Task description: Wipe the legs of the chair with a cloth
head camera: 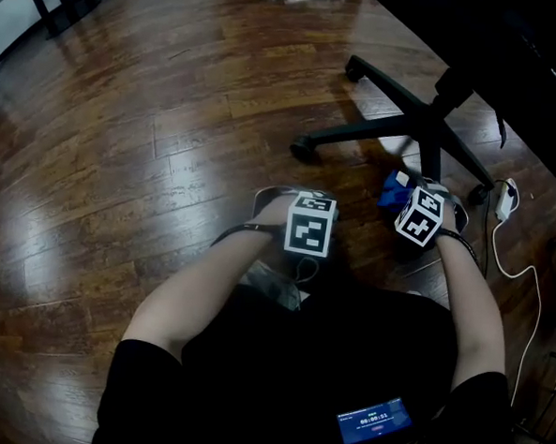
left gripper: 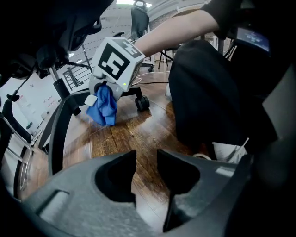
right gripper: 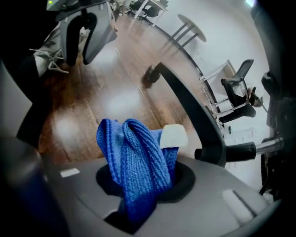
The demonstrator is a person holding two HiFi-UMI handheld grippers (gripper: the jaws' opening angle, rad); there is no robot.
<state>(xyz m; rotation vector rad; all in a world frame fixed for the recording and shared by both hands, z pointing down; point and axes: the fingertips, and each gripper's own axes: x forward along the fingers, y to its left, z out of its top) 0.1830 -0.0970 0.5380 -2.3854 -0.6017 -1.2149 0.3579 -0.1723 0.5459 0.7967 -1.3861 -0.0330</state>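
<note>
Blue cloth pinched in my right fingers, close beside the chair leg.
My right fingers are closed on the bunched cloth, which stands up out of them with its white label toward the chair leg. The cloth is just beside this leg, and I judge it does not touch it yet. My left fingers are pressed together with nothing in them, further from the chair leg, over the wooden floor. To wipe well, I think I should lay the loose part of the cloth on top of the chair leg, press lightly and draw it along the whole length to the wheel, then turn the wrist to reach the sides. The grip must be firm, so the cloth is not pulled out.
</note>
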